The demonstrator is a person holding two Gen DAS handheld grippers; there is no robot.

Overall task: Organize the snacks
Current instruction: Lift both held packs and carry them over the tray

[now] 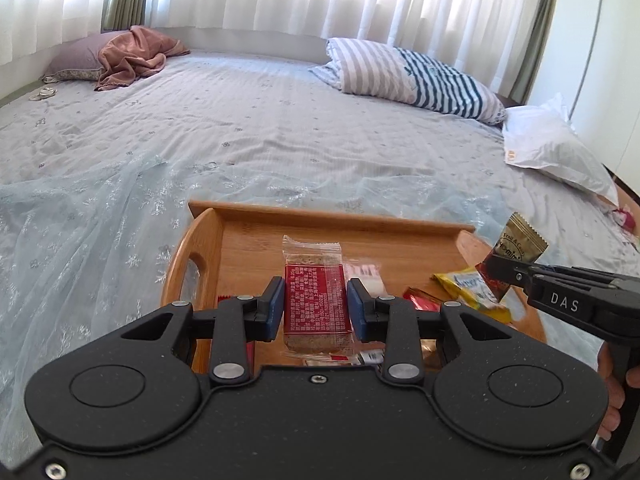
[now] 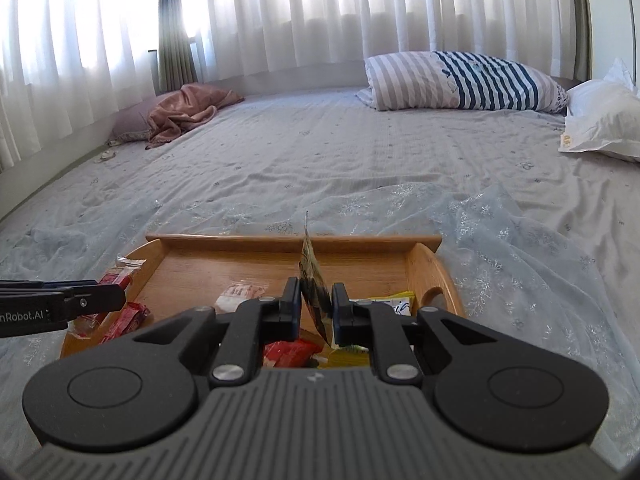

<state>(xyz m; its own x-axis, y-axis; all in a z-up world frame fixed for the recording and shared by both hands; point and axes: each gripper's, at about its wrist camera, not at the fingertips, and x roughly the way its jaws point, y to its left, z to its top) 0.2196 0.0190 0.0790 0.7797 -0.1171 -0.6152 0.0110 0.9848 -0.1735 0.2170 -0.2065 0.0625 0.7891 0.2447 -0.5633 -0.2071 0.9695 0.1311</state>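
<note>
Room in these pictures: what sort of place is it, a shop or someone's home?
Most likely a home bedroom. A wide bed fills the view, with a striped pillow at its far side and white curtains over the window behind.

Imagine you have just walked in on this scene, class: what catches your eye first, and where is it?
First, the wooden tray on the bed, strewn with snack packets. Above it, the left gripper clamps a red-labelled snack bar over the tray's middle, while the right gripper holds a gold snack packet upright near the tray's right end. Farther back, a striped pillow lies beside the white curtains.
</note>
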